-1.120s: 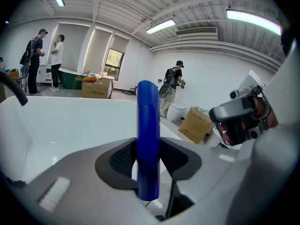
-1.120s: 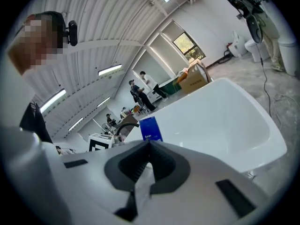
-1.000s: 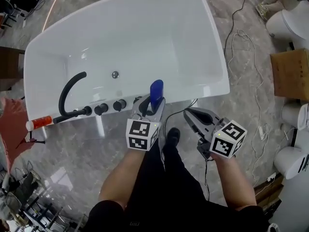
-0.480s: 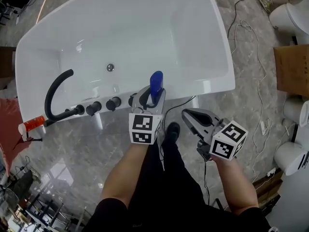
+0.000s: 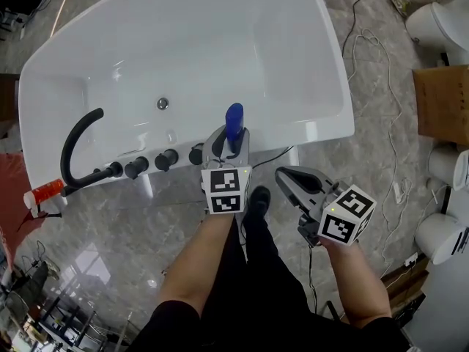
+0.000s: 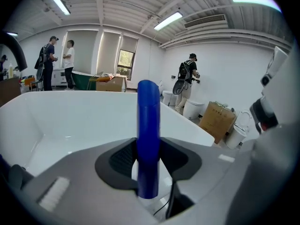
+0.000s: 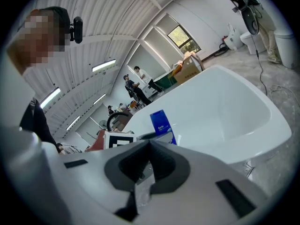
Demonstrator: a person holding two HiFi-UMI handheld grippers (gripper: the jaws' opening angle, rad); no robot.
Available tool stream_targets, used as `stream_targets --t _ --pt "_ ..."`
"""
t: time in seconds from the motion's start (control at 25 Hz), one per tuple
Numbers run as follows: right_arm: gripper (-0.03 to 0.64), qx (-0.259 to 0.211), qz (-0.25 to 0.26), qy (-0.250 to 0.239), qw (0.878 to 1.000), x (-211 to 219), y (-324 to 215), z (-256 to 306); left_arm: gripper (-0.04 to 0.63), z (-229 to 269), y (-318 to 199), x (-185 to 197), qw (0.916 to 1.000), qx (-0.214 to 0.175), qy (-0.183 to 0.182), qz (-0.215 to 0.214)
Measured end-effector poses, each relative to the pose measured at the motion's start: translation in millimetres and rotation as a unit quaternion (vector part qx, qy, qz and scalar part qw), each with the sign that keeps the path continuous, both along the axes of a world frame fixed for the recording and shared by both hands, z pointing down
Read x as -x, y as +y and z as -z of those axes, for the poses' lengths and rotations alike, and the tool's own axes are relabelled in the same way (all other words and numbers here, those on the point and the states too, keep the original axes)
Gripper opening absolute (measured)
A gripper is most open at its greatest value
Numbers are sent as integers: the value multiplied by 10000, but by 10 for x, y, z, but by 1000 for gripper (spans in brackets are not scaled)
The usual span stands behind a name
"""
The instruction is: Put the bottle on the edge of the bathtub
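A flat blue bottle point(image 5: 233, 128) stands upright between the jaws of my left gripper point(image 5: 226, 147), which is shut on it right at the near rim of the white bathtub point(image 5: 308, 134). In the left gripper view the blue bottle point(image 6: 148, 144) rises straight up between the dark pads, with the white bathtub point(image 6: 70, 121) behind it. My right gripper point(image 5: 289, 180) hangs over the floor to the right of the left one, shut with nothing in it. In the right gripper view the blue bottle point(image 7: 162, 124) shows past the closed jaws, beside the bathtub point(image 7: 225, 111).
A black curved spout point(image 5: 77, 134) and black knobs point(image 5: 150, 163) sit on the tub's near ledge at the left. An orange-and-white tube point(image 5: 42, 193) lies at the far left corner. A black cable point(image 5: 275, 155) runs down by the tub. Cardboard box point(image 5: 442, 94) and toilets point(image 5: 436, 20) stand at the right.
The left gripper with the bottle has shifted slightly up and towards the tub rim. The right gripper has hardly moved.
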State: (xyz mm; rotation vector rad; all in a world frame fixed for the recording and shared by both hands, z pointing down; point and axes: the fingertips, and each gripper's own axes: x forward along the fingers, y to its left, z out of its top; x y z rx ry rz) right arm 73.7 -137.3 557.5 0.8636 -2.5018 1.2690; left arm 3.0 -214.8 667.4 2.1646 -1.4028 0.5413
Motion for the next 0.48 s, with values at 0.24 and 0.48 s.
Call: stream_targets --t 0.24,0.48 --pt "11 64 -66 -2 10000 -93 120 -61 163 6 -44 28 9993 -318 70 188" --pt "11 52 -40 36 10000 -138 194 -48 163 -7 151 31 9992 -391 -100 54"
